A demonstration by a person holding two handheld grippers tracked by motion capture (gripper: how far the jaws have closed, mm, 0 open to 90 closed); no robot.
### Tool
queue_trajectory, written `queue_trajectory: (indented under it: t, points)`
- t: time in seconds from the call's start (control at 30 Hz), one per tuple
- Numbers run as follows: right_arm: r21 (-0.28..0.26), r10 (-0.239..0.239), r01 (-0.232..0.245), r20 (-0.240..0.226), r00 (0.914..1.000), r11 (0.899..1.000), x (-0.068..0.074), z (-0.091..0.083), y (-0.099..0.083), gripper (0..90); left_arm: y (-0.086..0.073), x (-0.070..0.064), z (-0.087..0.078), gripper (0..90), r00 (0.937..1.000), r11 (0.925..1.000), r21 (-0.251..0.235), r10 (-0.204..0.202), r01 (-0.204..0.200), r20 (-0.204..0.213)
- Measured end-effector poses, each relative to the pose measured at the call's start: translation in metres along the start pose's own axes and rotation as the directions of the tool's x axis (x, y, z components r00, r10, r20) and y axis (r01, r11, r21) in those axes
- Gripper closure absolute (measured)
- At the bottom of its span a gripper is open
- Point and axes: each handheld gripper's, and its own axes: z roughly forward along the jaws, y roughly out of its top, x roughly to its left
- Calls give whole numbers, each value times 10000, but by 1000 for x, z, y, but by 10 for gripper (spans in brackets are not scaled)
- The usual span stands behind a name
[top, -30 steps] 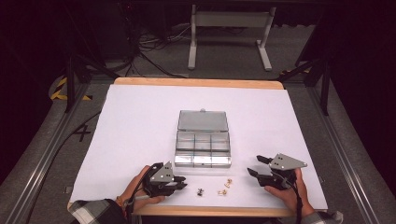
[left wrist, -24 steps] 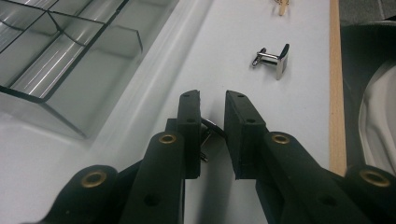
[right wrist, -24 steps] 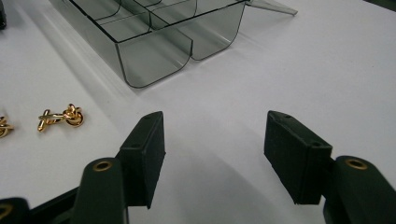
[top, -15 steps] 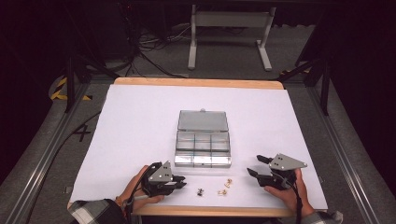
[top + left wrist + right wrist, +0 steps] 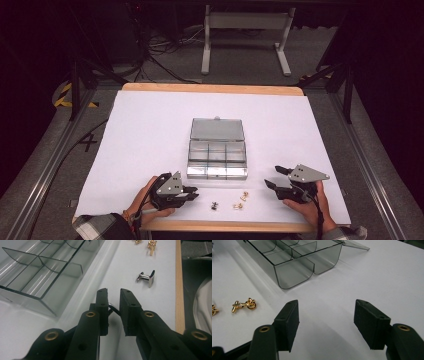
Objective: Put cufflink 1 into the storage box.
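Observation:
My left gripper (image 5: 195,191) (image 5: 113,293) rests low on the white sheet near the front edge, its jaws almost together on a small silver cufflink (image 5: 110,308) with a curved metal post. Just beyond it lies a second silver cufflink (image 5: 146,278) (image 5: 214,205) with a dark face. Two gold knot cufflinks (image 5: 238,205) (image 5: 244,195) lie further right; one of these gold cufflinks (image 5: 244,304) appears left of my right gripper. My right gripper (image 5: 272,176) (image 5: 327,325) stands open at the front right with nothing between its jaws.
A clear plastic compartment box (image 5: 217,159) (image 5: 294,260) (image 5: 37,272) sits mid-table with its lid (image 5: 217,129) folded back flat; the compartments I can see hold nothing. The wooden table edge (image 5: 178,290) runs close beside the left gripper. White paper covers the table.

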Motion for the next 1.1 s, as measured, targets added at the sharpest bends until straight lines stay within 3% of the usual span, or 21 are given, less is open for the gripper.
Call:
queue_trajectory:
  t: [0.23,0.57,1.1]
  points:
    - [-137,-196,194,-132,9997,9997,4,1,1,350,2,1,-5,784,9999,9996,-259,-130,127,-107]
    - [-480,-110,106,-81,9999,9988,2,-1,2,257,7,6,-17,784,9988,9969,-778,-180,144,-456]
    - [-717,108,-52,778,9969,9974,2,1,2,118,17,13,-28,784,9959,9882,-1516,-353,223,-832]
